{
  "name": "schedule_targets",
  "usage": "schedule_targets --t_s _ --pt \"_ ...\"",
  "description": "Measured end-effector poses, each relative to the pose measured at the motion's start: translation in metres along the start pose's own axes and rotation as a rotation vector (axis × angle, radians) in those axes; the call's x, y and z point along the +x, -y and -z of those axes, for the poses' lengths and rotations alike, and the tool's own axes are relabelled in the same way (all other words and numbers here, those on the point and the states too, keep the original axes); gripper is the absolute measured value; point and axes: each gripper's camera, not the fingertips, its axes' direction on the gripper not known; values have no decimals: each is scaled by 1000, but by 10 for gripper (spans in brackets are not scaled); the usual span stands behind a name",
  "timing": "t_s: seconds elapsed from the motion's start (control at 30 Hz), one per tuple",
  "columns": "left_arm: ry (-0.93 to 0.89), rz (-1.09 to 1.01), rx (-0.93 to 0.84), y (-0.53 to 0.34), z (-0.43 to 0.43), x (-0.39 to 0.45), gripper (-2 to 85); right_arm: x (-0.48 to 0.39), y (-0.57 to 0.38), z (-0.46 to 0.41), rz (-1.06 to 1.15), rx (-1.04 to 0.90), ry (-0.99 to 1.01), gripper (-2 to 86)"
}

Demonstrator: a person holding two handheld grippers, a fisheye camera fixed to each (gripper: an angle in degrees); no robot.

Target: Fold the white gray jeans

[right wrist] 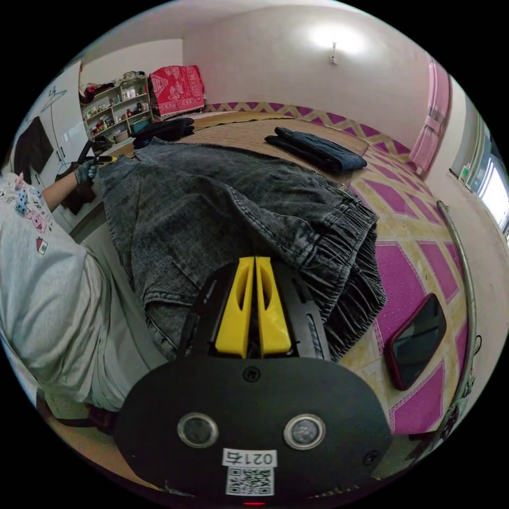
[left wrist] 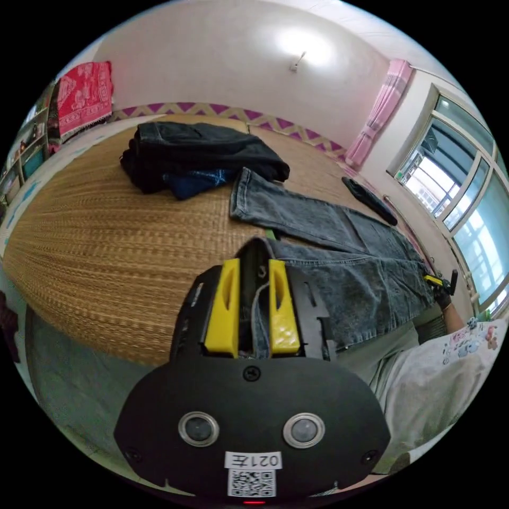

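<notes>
The washed grey jeans (left wrist: 339, 249) lie stretched over a woven mat (left wrist: 106, 238), one leg reaching toward a pile of dark clothes. My left gripper (left wrist: 253, 262) is shut on a leg hem, with denim pinched between its yellow jaws. At the far waist end the right gripper (left wrist: 440, 282) shows in a gloved hand. In the right gripper view the jeans (right wrist: 222, 212) spread away from the gathered waistband, and my right gripper (right wrist: 255, 260) has its jaws pressed together at the waist edge. The left gripper (right wrist: 101, 158) shows at the far hem.
A pile of dark clothes (left wrist: 196, 154) sits at the mat's far side. Folded dark jeans (right wrist: 318, 146) and a phone (right wrist: 416, 339) rest on the purple-patterned mat (right wrist: 403, 275). A person in a pale shirt (right wrist: 37, 275) stands between the grippers. Shelves (right wrist: 114, 108) line one wall; windows (left wrist: 466, 185) are on another.
</notes>
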Motion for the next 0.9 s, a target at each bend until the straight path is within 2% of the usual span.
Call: schedule_targets --t_s 0.13,0.37,0.47,0.57,0.67,0.7,0.9 --pt "-97 31 30 -4 6 -6 127 -2 -4 2 -6 0 4 -6" --pt "-104 22 -51 5 2 -5 9 -2 -12 6 -38 15 32 -7" --pt "-125 -6 57 16 29 6 -4 -5 -15 8 -39 17 31 -7" --pt "-85 -27 83 25 36 12 0 -5 -18 9 -44 17 40 -7" --pt "15 8 -135 27 -7 3 18 -5 -20 11 -54 20 52 -6" --pt "12 -19 -81 25 -2 5 28 -6 -21 11 -55 21 52 -6" --pt "25 44 -74 17 21 -11 78 -13 -26 14 -38 27 28 -6"
